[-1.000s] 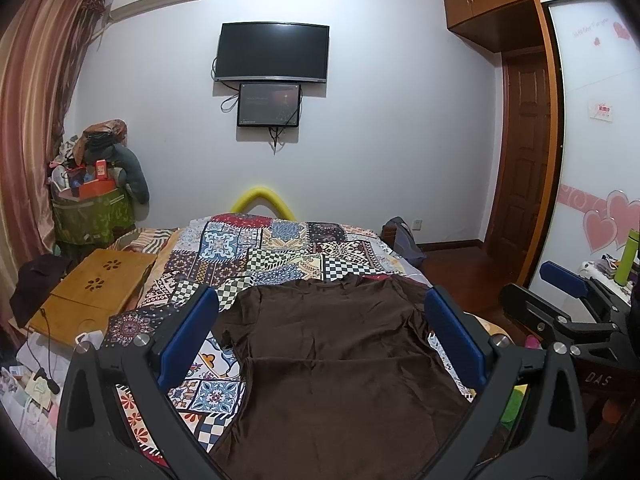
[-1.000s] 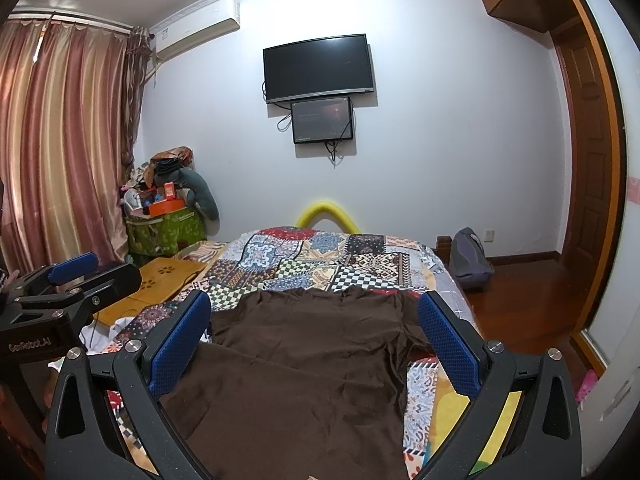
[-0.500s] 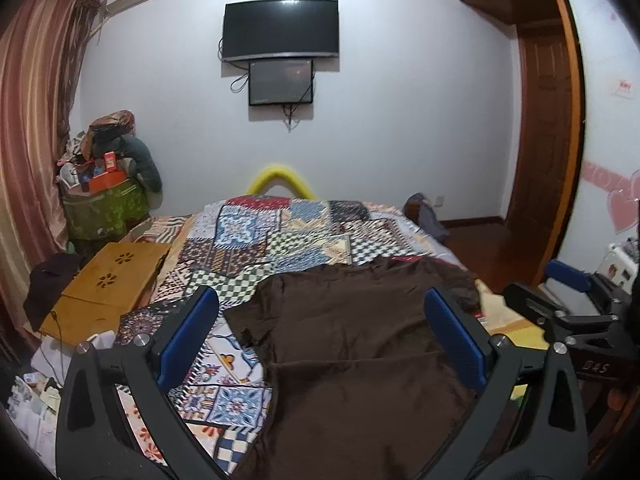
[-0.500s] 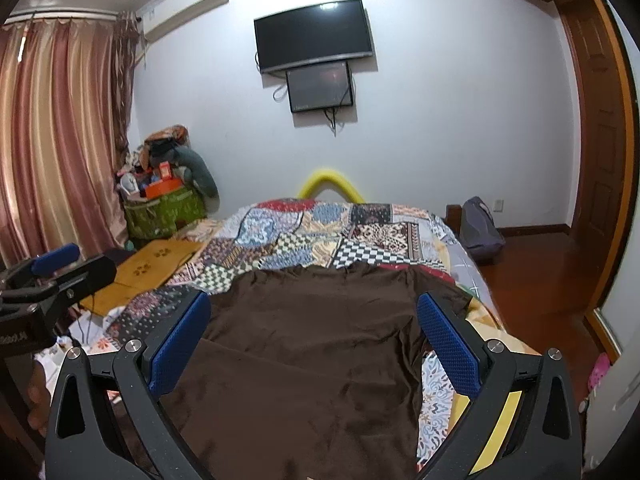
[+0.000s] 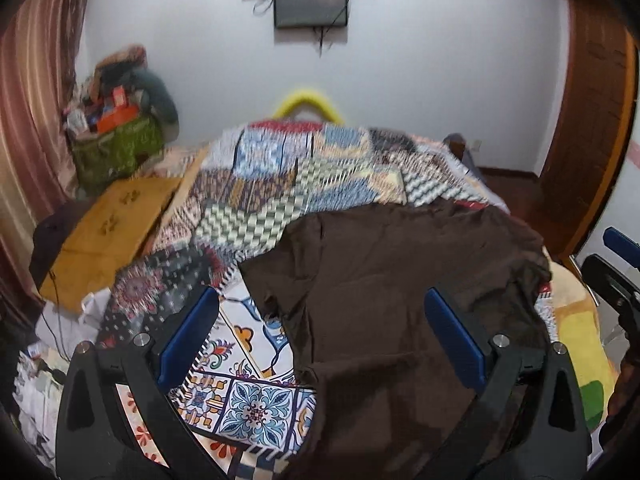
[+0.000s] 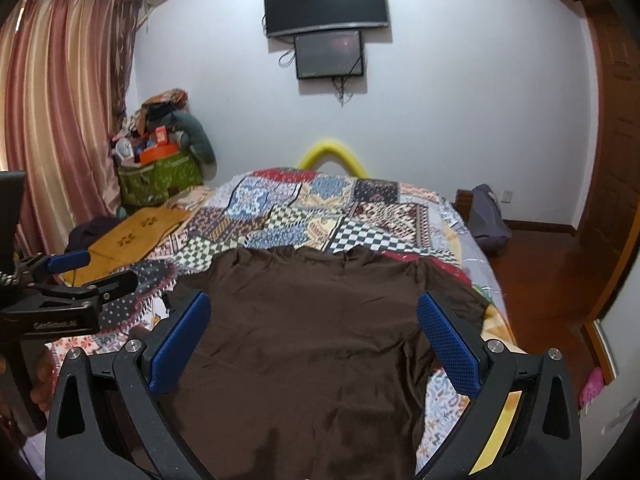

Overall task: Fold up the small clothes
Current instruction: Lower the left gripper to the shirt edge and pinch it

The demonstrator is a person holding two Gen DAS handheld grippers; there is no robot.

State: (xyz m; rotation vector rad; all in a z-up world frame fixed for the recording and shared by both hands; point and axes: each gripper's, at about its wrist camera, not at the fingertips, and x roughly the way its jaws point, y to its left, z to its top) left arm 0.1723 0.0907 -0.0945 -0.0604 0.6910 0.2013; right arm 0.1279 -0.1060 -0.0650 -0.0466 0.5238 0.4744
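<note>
One brown shirt [image 6: 320,344] lies flat on the quilt [image 6: 320,216], collar toward the far wall, long axis running away from the cameras. Left gripper [image 5: 320,336] and right gripper [image 6: 312,332] hover above, jaws spread, empty.

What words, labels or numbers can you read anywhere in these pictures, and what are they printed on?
"GenRobot.AI", as best it reads, small and soft: on the black body of the left gripper, right wrist view.
Print on the orange box atop the green bag: too small to read.
Nothing readable on the brown T-shirt or the two dark wall screens.
</note>
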